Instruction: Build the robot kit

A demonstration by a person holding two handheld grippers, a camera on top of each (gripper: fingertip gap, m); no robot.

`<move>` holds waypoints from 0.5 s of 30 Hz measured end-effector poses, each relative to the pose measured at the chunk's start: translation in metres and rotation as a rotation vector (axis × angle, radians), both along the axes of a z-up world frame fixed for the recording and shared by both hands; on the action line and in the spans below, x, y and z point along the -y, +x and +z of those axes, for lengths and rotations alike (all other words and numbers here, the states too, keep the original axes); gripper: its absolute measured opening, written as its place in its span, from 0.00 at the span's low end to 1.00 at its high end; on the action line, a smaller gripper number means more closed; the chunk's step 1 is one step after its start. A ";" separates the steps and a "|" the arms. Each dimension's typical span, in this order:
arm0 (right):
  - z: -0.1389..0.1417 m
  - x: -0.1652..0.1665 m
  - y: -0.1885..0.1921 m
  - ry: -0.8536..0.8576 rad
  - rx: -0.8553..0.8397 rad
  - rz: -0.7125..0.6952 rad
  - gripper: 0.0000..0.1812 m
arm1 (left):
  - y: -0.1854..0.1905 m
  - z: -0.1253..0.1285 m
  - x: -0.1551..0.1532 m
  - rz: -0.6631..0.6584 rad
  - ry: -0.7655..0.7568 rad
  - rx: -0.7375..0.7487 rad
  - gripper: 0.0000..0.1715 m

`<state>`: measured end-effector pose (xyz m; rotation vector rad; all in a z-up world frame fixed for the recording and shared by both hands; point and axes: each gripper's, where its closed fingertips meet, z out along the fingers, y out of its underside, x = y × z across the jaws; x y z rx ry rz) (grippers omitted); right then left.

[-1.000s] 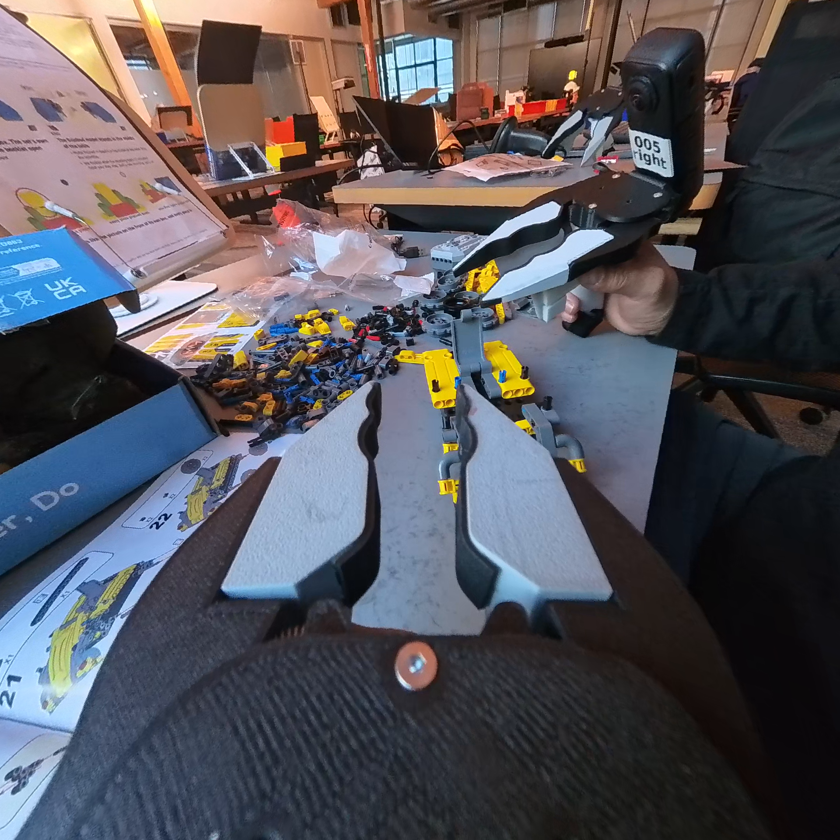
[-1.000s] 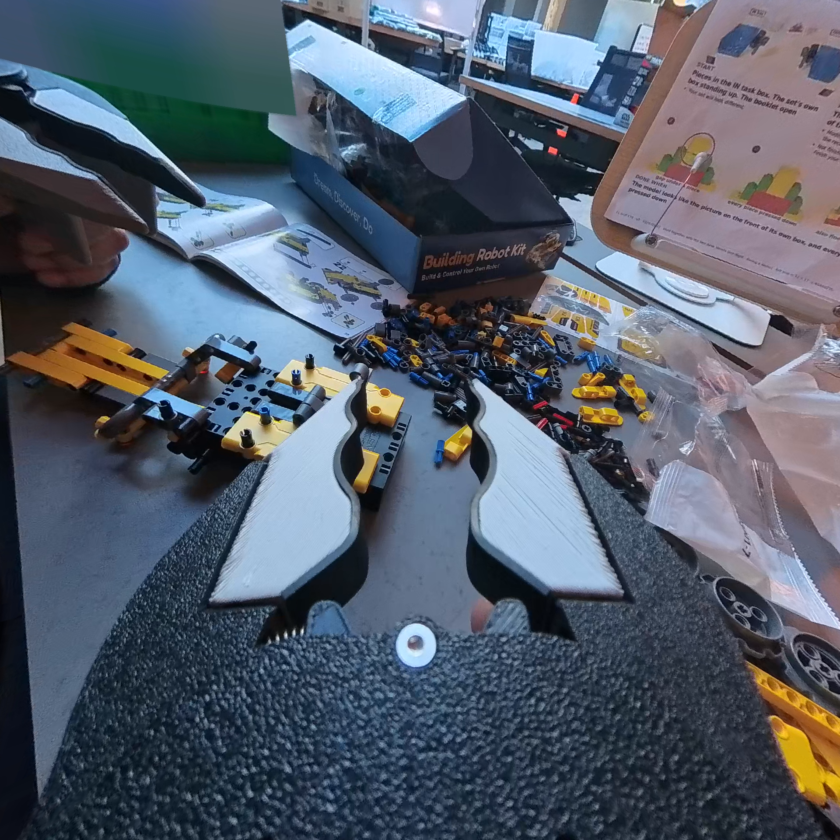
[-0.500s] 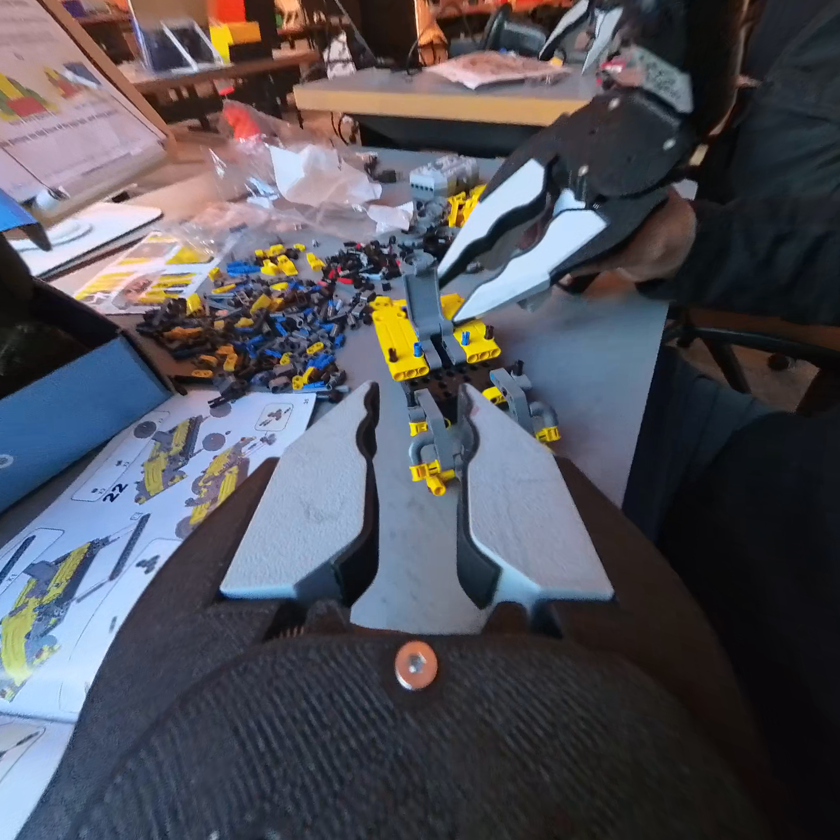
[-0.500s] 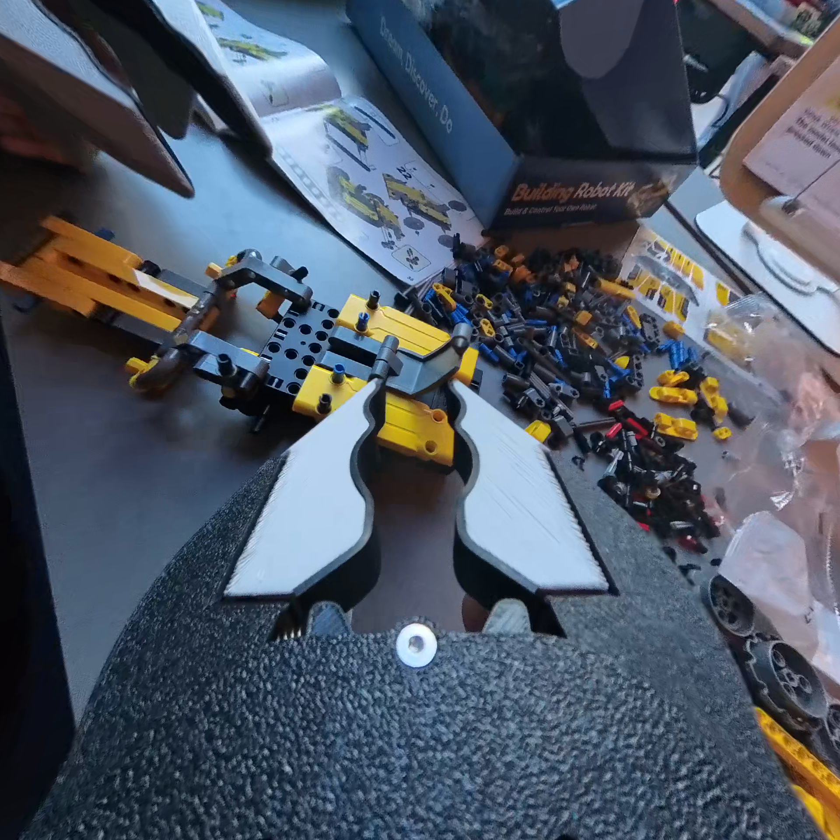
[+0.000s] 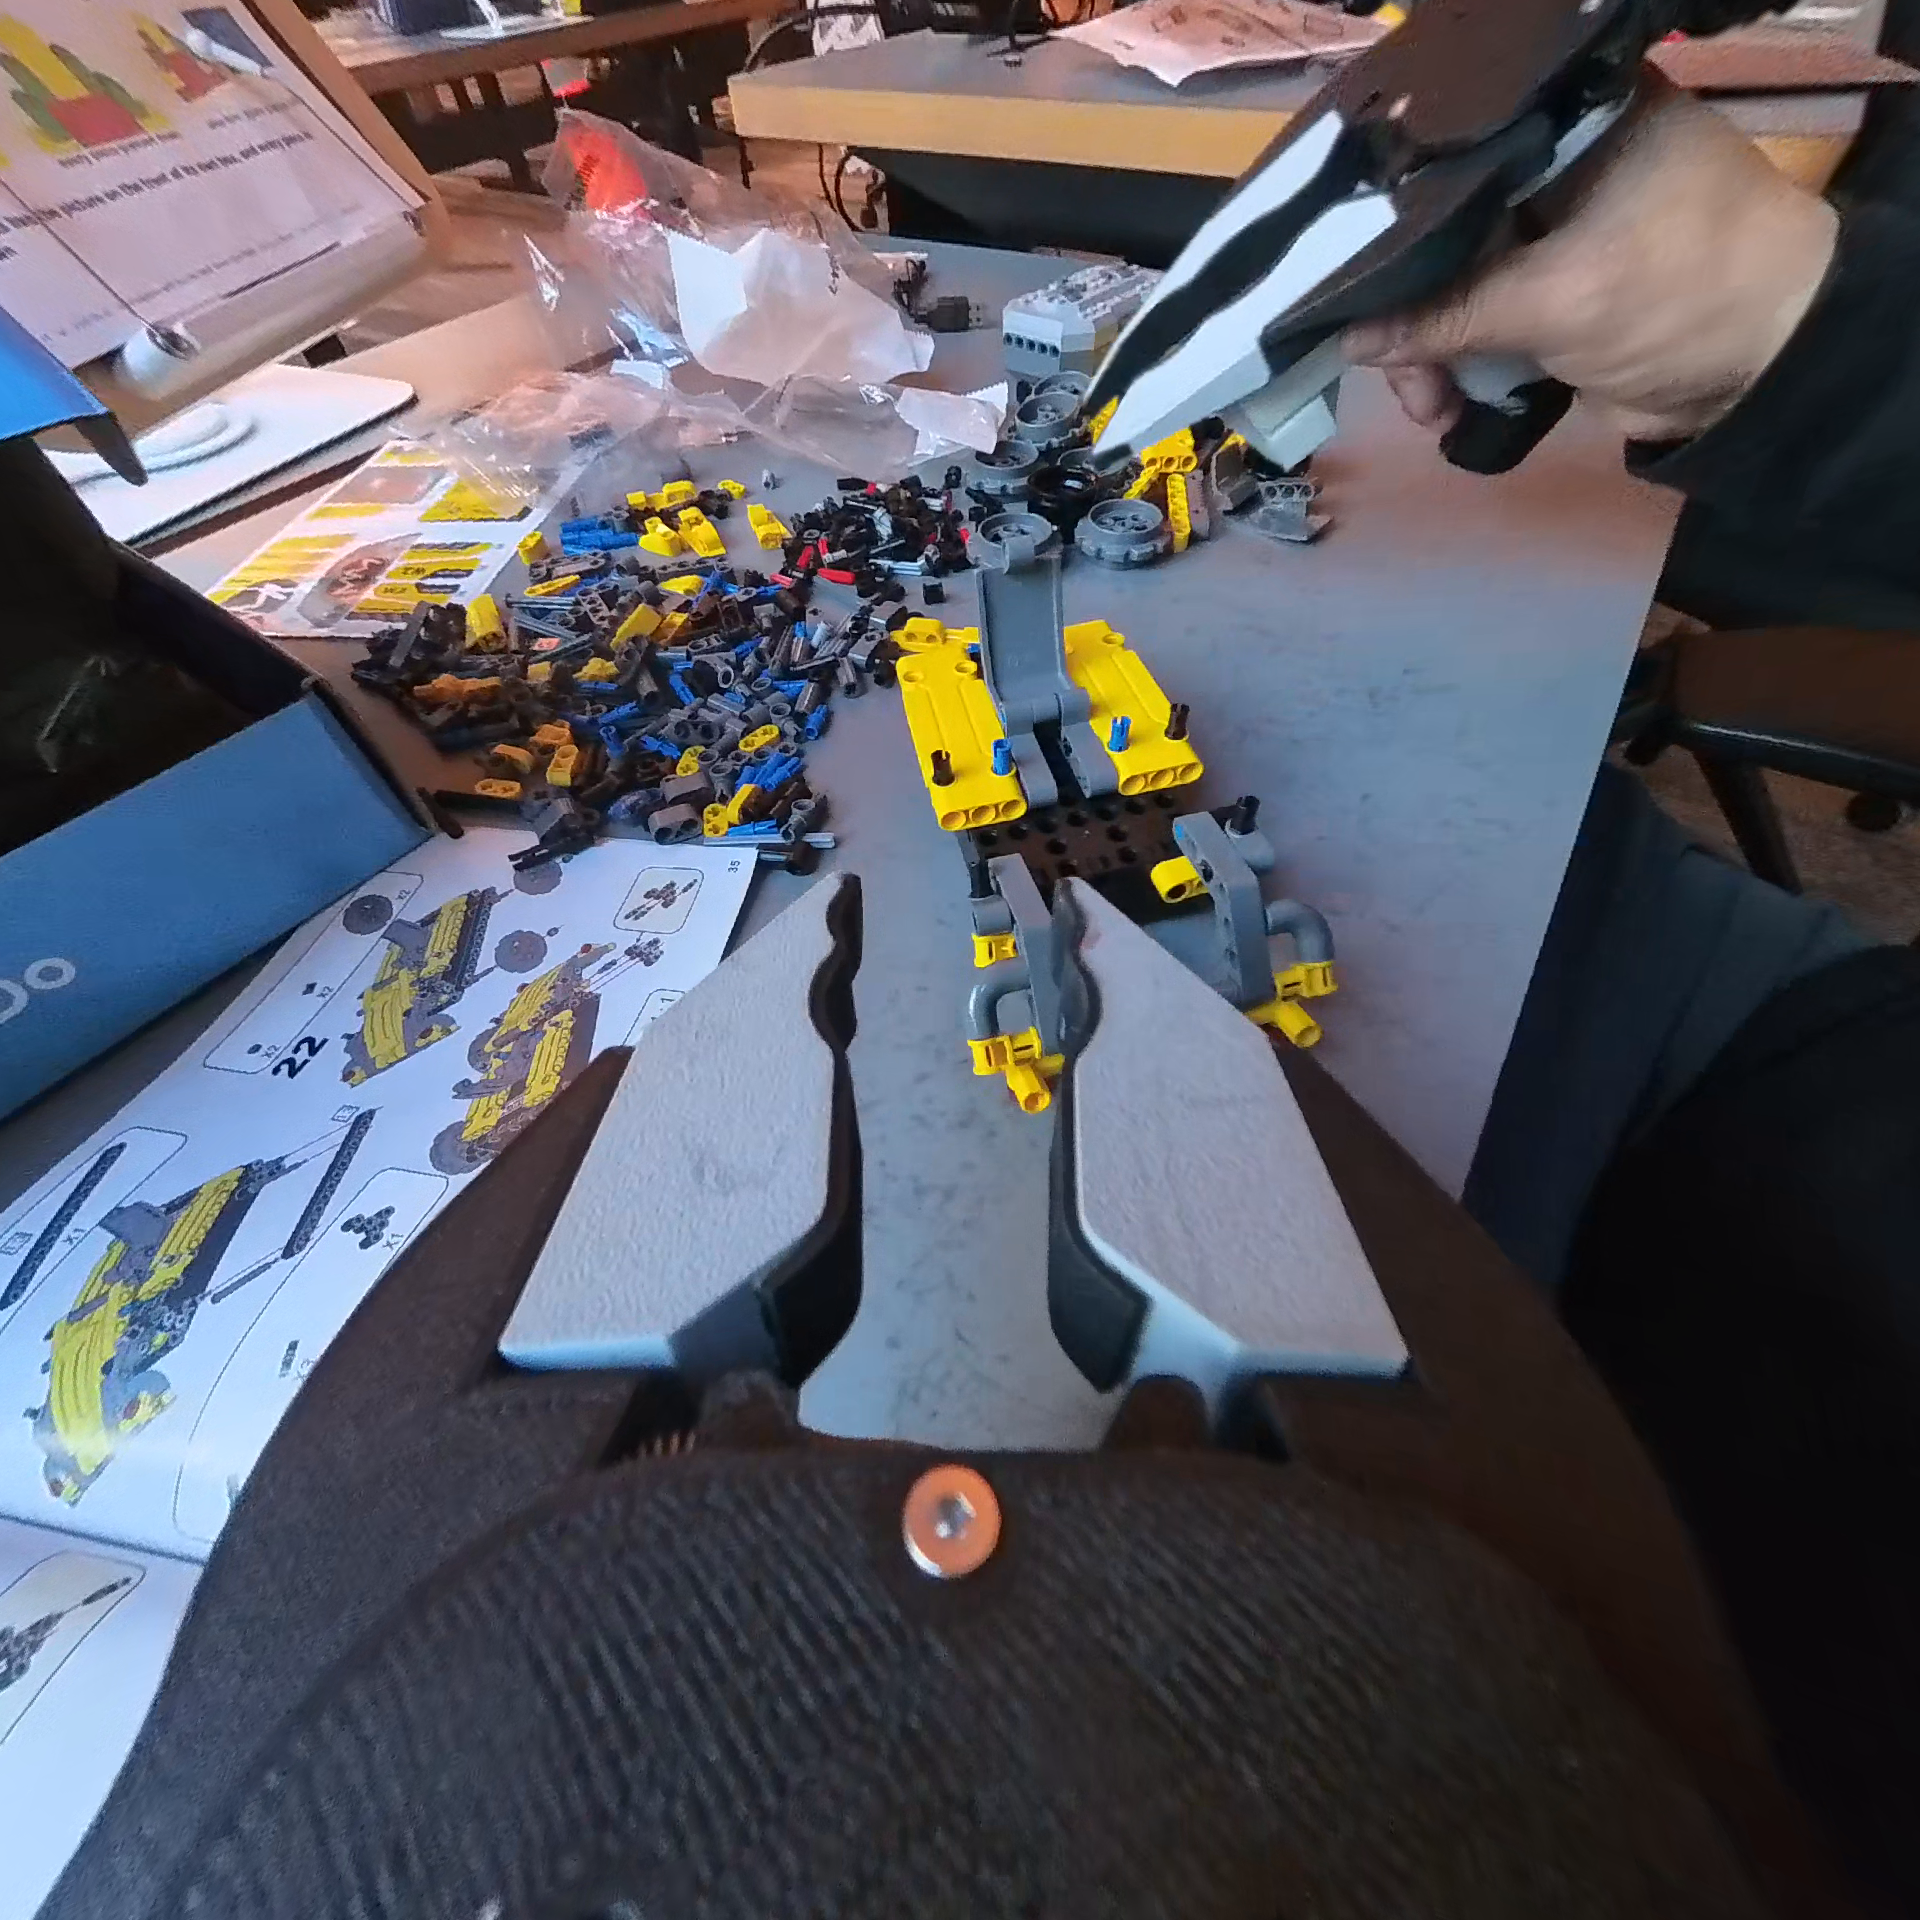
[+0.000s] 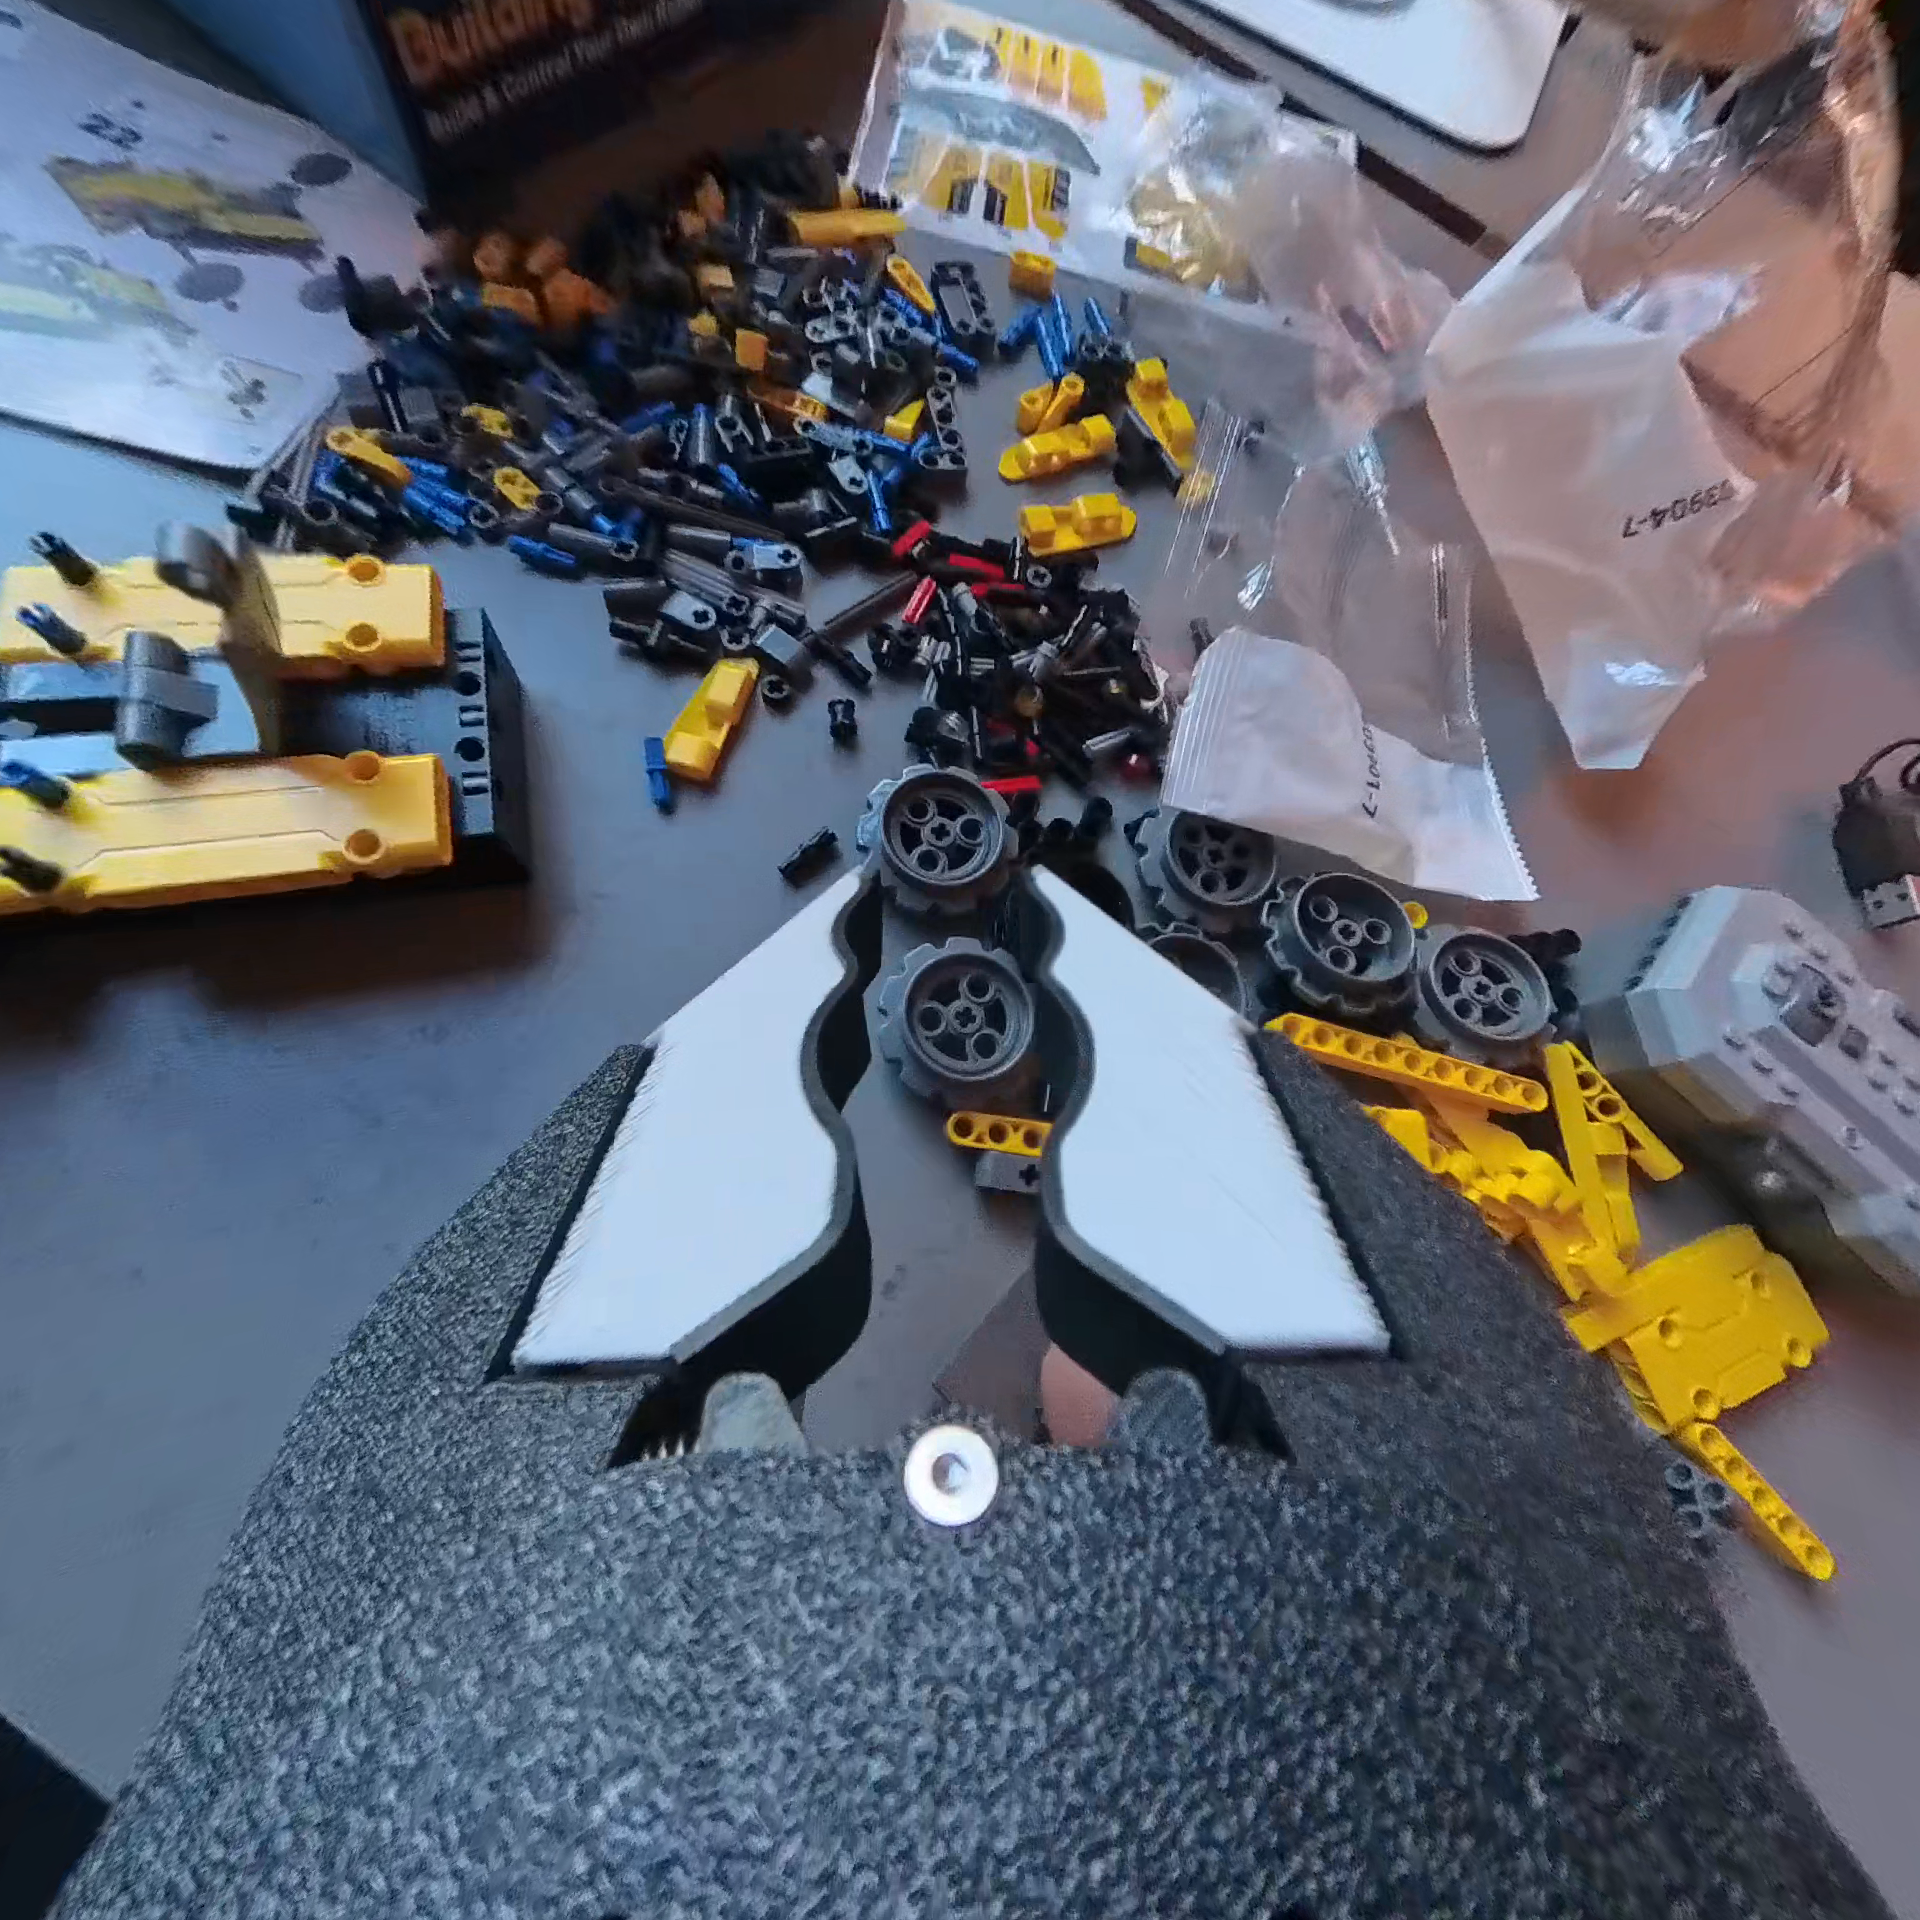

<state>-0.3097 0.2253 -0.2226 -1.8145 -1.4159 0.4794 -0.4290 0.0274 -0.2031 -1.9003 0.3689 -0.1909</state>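
A half-built yellow, black and grey brick model (image 5: 1049, 748) lies on the grey table; its yellow end also shows in the right wrist view (image 6: 239, 717). My left gripper (image 5: 961, 899) is open and empty, its tips at the model's near grey-and-yellow end. My right gripper (image 6: 945, 883) is open and empty above a cluster of dark grey toothed wheels (image 6: 966, 1018); one wheel sits between the fingers, not pinched. The right gripper also shows in the left wrist view (image 5: 1117, 442), held by a hand over the wheels (image 5: 1039, 499).
A heap of small blue, black and yellow pieces (image 5: 644, 675) (image 6: 748, 436) lies left of the model. An open instruction booklet (image 5: 312, 1081), a blue box (image 5: 177, 873), clear plastic bags (image 6: 1558, 436), yellow beams (image 6: 1538, 1143) and a grey block (image 6: 1766, 1049) surround it. My right gripper is the nearer one to the grey block (image 6: 1766, 1049): about 20 centimeters, against 45 centimeters. Seen from the left wrist view (image 5: 1088, 308) as well.
My right gripper has swung away from the model to the wheels at the right and stays open. My left gripper has tilted down and come closer to the model's near end.
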 end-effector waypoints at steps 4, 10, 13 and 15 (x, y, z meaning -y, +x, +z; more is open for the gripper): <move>-0.018 0.013 0.005 -0.017 0.073 0.063 0.11 | 0.000 -0.003 -0.001 -0.003 -0.025 0.015 0.19; -0.021 -0.008 0.030 0.057 0.141 -0.025 0.16 | 0.000 -0.005 -0.002 -0.004 -0.042 0.017 0.19; -0.010 -0.025 0.035 0.020 0.074 -0.075 0.25 | 0.000 -0.006 -0.002 -0.005 -0.046 0.016 0.19; -0.003 -0.033 0.030 0.000 0.040 -0.071 0.24 | 0.000 -0.007 -0.003 -0.008 -0.055 0.014 0.19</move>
